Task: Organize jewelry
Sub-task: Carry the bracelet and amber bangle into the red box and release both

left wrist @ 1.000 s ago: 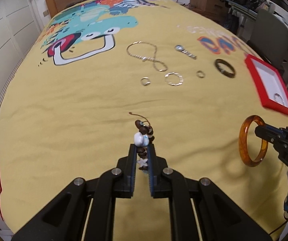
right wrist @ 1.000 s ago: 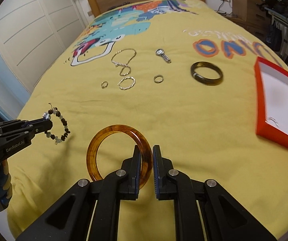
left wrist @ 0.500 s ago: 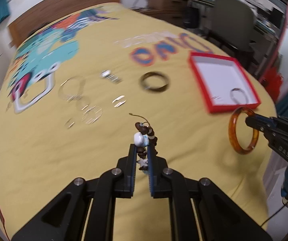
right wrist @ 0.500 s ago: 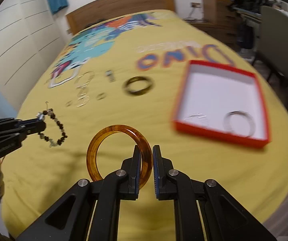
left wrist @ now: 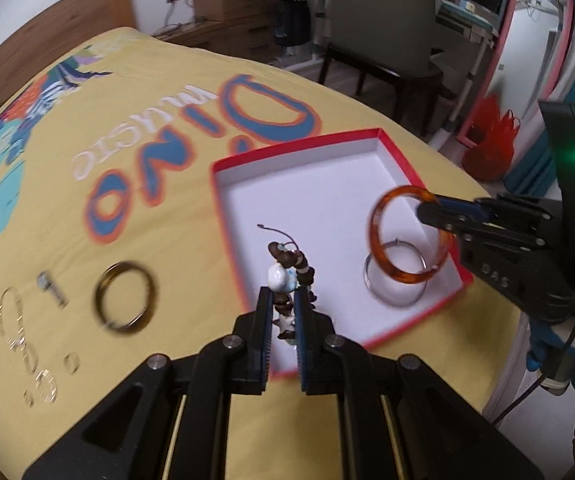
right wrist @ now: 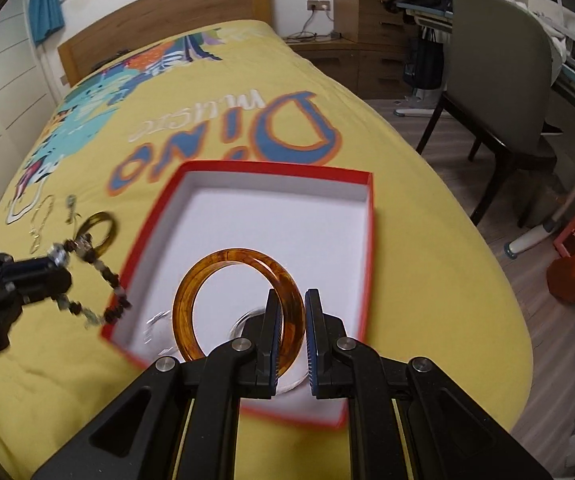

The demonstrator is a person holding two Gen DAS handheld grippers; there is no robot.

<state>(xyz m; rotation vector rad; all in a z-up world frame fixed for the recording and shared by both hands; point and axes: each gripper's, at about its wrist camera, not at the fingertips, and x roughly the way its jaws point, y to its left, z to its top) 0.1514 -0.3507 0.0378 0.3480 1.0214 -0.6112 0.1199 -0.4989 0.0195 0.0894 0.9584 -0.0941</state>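
Observation:
My left gripper (left wrist: 285, 300) is shut on a brown and white beaded bracelet (left wrist: 287, 270), held over the near left edge of the red box (left wrist: 295, 148) with a white inside. My right gripper (right wrist: 290, 308) is shut on an amber bangle (right wrist: 207, 276), held upright above the near end of the box (right wrist: 275, 170). From the left wrist view, the amber bangle (left wrist: 379, 256) hangs over a silver bangle (left wrist: 371, 292) lying in the box. The beaded bracelet (right wrist: 103, 276) dangles from the left gripper (right wrist: 57, 264) by the box's left rim.
On the yellow printed bedspread left of the box lie a dark bangle (left wrist: 125, 304), a small pendant (left wrist: 51, 288), silver chains (left wrist: 15, 328) and small rings (left wrist: 45, 388). A grey chair (right wrist: 499, 68), a desk and wooden drawers stand past the bed's right edge.
Both grippers have swept to the right across the bed, from beside the loose jewelry to over the red box, each keeping its piece. The left gripper has also rolled.

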